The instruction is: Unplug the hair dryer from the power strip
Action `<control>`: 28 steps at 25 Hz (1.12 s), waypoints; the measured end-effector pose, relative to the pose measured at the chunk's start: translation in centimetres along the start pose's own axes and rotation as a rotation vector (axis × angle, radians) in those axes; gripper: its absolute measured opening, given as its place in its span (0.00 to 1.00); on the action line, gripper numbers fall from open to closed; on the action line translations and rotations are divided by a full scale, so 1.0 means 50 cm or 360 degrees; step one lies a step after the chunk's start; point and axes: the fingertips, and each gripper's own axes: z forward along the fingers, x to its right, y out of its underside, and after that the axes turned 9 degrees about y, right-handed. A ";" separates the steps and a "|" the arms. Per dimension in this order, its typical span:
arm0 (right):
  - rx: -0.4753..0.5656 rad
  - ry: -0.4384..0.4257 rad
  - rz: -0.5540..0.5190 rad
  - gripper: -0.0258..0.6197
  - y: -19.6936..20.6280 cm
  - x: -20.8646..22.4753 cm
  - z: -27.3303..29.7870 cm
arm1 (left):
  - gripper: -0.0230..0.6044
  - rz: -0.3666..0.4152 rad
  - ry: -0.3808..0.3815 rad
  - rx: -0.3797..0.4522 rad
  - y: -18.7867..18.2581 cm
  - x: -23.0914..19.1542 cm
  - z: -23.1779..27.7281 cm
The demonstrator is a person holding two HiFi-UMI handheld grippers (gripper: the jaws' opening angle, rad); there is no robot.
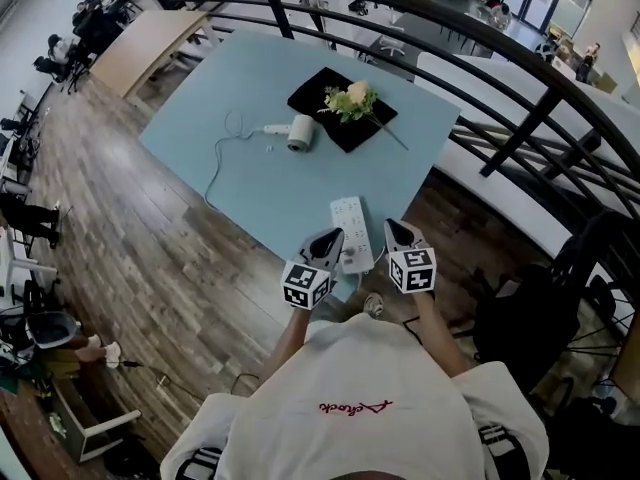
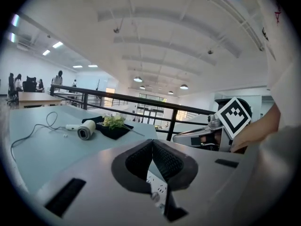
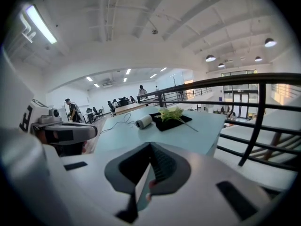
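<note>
A white hair dryer lies on the pale blue table, and its thin cord loops away to the left. I cannot follow where the cord ends. A white power strip lies near the table's front edge. My left gripper hovers at the strip's left side and my right gripper at its right side. Both are shut and hold nothing. In the left gripper view the strip shows below the closed jaws, with the dryer far off. The right gripper view has closed jaws and the dryer beyond.
A black mat with a bunch of flowers lies just behind the dryer. A black railing curves round the table's right and far sides. Wooden floor lies to the left, with desks and people far off.
</note>
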 end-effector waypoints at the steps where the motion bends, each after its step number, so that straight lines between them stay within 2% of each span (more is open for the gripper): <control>1: -0.0013 0.0002 0.0005 0.07 0.005 -0.002 0.004 | 0.05 -0.0006 0.0003 -0.0010 0.007 -0.001 -0.003; 6: -0.0045 0.0049 0.0029 0.07 0.023 -0.017 0.015 | 0.05 -0.0021 0.0054 -0.0045 0.032 -0.021 -0.014; 12: -0.0078 0.0137 0.0044 0.07 0.033 -0.056 0.009 | 0.05 0.0006 0.0171 -0.0049 0.022 -0.045 -0.032; 21: -0.0227 0.0183 0.0087 0.07 0.136 -0.082 -0.002 | 0.05 -0.0040 0.0389 -0.0163 0.112 0.018 -0.034; 28: -0.0339 0.0168 0.0103 0.07 0.212 -0.091 -0.012 | 0.05 -0.0071 0.0440 -0.0262 0.183 0.059 -0.044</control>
